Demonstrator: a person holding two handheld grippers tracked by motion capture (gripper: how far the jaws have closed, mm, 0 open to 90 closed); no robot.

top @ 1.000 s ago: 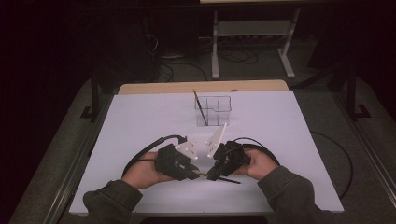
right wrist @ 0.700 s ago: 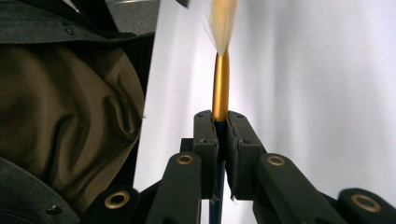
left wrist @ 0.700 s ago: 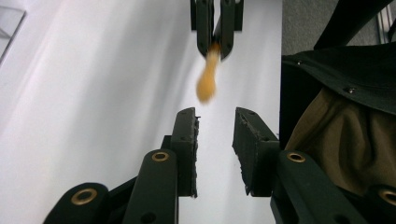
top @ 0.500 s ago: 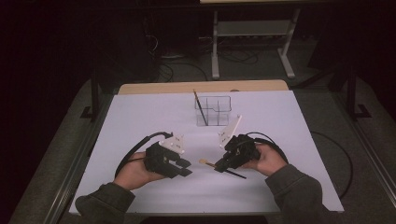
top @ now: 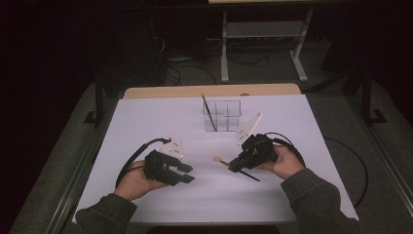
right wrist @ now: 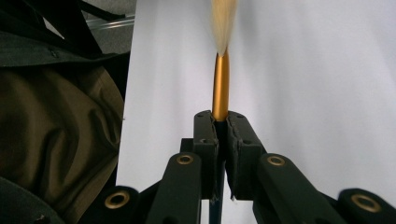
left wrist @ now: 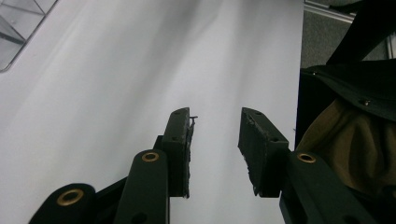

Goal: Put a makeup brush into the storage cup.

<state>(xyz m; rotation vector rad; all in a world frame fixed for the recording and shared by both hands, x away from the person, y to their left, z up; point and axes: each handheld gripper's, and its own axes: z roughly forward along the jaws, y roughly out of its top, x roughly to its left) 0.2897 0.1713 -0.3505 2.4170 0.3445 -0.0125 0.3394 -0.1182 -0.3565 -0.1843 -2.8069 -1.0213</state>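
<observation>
My right gripper (top: 234, 165) is shut on a paintbrush (top: 219, 160). Its pale bristles point left over the white table (top: 302, 126) and its dark handle sticks out behind the jaws. In the right gripper view the gold ferrule of the brush (right wrist: 221, 79) rises from between the closed pads of the right gripper (right wrist: 219, 117). My left gripper (top: 187, 174) hovers low at the front left, apart from the brush. Its jaws have just been opening and the left gripper (left wrist: 215, 119) has nothing between its pads.
A clear plastic organizer (top: 225, 117) stands at the back middle of the table with another dark brush (top: 209, 112) leaning in it. Cables trail from both grippers. A metal rack (top: 263, 34) stands on the floor beyond the table. An olive sleeve (right wrist: 56, 140) is near the front edge.
The two grippers, close together a second ago, have drawn apart. The left one moved left and its jaws spread; the right one carried the brush to the right.
</observation>
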